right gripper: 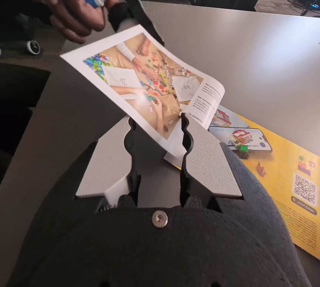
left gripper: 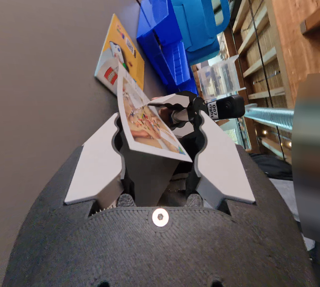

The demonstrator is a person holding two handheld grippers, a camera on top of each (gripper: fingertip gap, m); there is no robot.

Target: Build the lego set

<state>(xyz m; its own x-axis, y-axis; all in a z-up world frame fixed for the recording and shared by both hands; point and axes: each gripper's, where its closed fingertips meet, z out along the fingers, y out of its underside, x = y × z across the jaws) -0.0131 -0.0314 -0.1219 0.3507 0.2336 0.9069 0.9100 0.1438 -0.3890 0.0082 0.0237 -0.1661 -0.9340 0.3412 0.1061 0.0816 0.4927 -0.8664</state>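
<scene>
An open instruction booklet (left gripper: 121,50) with a yellow page lies on the grey table (right gripper: 225,45); it also shows in the right wrist view (right gripper: 277,174). One white page with a photo (right gripper: 138,79) is lifted and curls up from the spine. My right gripper (right gripper: 156,116) is open, and the page's near edge passes between its fingers. My left gripper (left gripper: 159,115) is open wide, with the page's (left gripper: 147,128) other end between its fingers. The right gripper (left gripper: 166,110) faces me across the page. I cannot tell which finger bears the page.
Dark blue bins (left gripper: 161,36) and a lighter blue handled piece (left gripper: 199,24) stand behind the booklet, with clear containers (left gripper: 220,78) beyond. A person's hand (right gripper: 69,10) holds the left gripper (right gripper: 131,12). The table's edge runs along the left (right gripper: 52,74). The left gripper's tips are roughly 8 cm from the right gripper's.
</scene>
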